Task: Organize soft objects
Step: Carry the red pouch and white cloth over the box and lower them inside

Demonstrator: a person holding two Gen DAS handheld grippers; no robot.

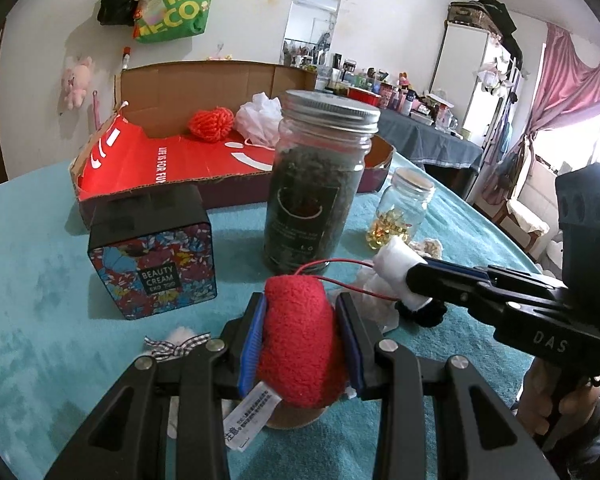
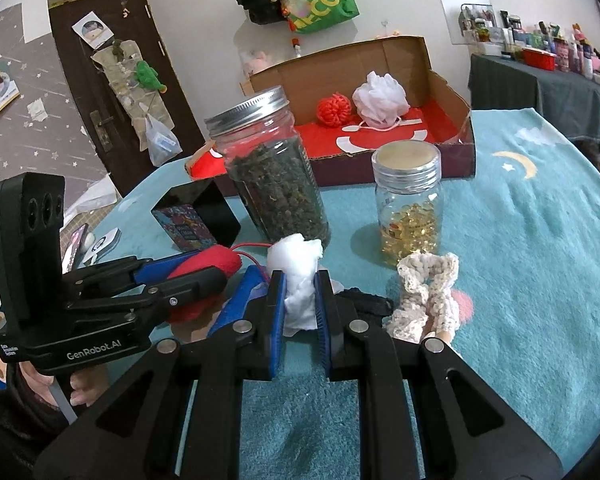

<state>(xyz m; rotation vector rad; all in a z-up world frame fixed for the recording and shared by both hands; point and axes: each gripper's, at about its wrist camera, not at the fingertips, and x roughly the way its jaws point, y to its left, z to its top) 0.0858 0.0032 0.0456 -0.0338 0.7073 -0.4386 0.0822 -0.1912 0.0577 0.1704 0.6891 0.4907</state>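
Gripping a red plush piece (image 1: pixel 300 344) in the left tool (image 1: pixel 302 344) and a white wad (image 2: pixel 300 280) in the right tool (image 2: pixel 301 304), both apparently bound for the cardboard box (image 2: pixel 448 92) already holding soft things.

Close wrist views, shared tea jar (image 1: pixel 320 184)

Daylight from blown-out window (image 1: pixel 580 136) at right edge, pink curtain (image 1: pixel 556 76) glowing; room evenly bright, shadows soft; strong fisheye bending with black vignette at corners; foreground sharp, glare on jar lid (image 2: pixel 249 114)
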